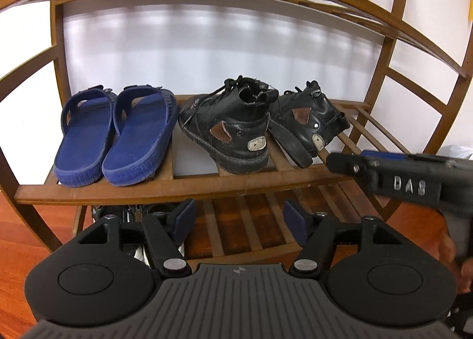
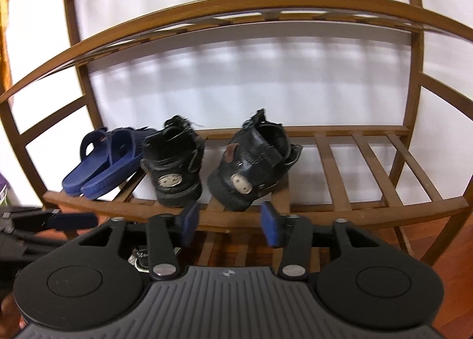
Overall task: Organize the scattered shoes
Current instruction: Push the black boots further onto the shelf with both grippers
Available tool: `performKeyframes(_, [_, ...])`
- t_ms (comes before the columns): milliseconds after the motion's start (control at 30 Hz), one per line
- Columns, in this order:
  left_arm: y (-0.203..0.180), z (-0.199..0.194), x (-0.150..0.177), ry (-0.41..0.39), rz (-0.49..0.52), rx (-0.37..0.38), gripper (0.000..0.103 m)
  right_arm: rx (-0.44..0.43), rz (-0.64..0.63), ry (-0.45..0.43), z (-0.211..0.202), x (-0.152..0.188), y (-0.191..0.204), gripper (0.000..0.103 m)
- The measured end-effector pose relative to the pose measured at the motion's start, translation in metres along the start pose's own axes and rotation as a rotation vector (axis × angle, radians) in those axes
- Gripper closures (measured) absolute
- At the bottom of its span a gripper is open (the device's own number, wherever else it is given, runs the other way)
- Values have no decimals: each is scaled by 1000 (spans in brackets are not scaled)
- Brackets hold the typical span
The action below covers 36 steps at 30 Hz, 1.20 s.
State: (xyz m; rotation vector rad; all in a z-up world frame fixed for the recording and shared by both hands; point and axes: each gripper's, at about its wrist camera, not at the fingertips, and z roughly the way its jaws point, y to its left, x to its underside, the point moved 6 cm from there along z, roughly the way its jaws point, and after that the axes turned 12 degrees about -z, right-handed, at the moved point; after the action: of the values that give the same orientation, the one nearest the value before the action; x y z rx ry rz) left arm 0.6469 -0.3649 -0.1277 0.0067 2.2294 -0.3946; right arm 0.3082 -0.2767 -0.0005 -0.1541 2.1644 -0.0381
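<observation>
Shoe rack [image 1: 189, 188]: a brown wooden slatted rack against a white wall, with a middle shelf, a lower shelf and a curved top rail.
Blue slippers [image 1: 115, 135]: a pair of blue slide sandals at the left end of the middle shelf, side by side and touching, heels toward the camera.
Left black boot [image 1: 233, 126]: a black leather lace-up ankle boot just right of the slippers, upright, heel facing out, with a brown patch and a pale oval patch.
Right black boot [image 1: 310, 123]: its match, just beside it on the same shelf, tilted so that its sole lifts off the slats.
Right end of shelf: bare slats.
Lower shelf: part of a dark shoe [image 1: 142, 238] shows at the left, mostly hidden.
Left hand-held gripper [image 1: 239, 222]: jaws spread wide, holding nothing, low in front of the rack.
Right hand-held gripper [image 2: 227, 220]: jaws apart, holding nothing, just short of the tilted boot's heel.
Floor [image 1: 26, 238]: reddish wood.
</observation>
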Motion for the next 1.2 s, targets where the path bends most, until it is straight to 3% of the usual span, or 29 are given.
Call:
performKeyframes(100, [2,4,-2,-2,-8,-9,32,12,32,1,13,-3,-12,26])
performKeyframes(400, [0,34,-30,-34,-96,-39,32,29,49,18,44,-6,-30,25])
performKeyframes(767, [-8,64,-39,-16,-70,-77,31,30,45,26,55,-5,-32,23])
performKeyframes(900, [-6,65,-38,-22,-81,-71,31,27,47,27,56,-6,-31,23])
performKeyframes(1200, [5,56,-40,-56,-84,-164,32,17,38,25,59,-9,-25,22])
